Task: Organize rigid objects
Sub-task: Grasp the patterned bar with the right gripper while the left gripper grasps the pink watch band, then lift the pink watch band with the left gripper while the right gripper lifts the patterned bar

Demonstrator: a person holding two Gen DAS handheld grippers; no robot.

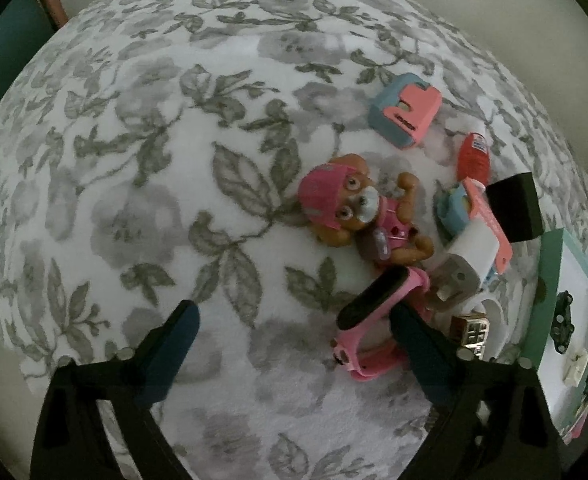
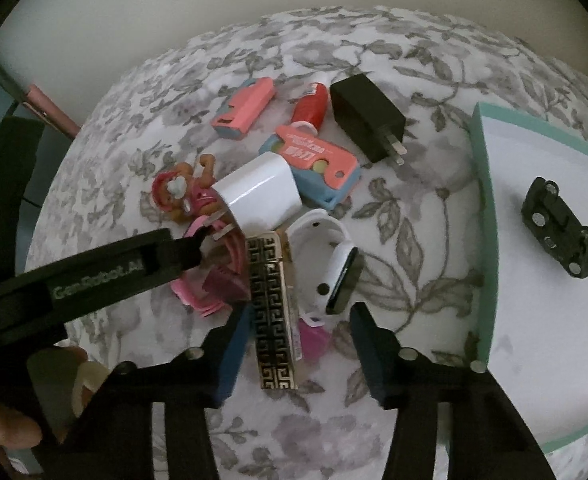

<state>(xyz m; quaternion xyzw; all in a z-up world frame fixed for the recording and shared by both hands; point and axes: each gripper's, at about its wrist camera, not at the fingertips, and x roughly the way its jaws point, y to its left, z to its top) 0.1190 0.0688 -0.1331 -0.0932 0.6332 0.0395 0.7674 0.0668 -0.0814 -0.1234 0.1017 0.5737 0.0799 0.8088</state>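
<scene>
Jaws astride gold-patterned lighter (image 2: 275,312)

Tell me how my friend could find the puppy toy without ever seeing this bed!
Look at the grey flowery blanket, then the heap of small things beside the white tray with the green rim. At the heap's edge farthest from the tray lies the puppy toy, next to a pink watch. It is the only thing with a face: brown, with a pink cap and goggles.

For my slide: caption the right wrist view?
Right gripper straddles a patterned lighter among small items on a floral cloth.
</scene>
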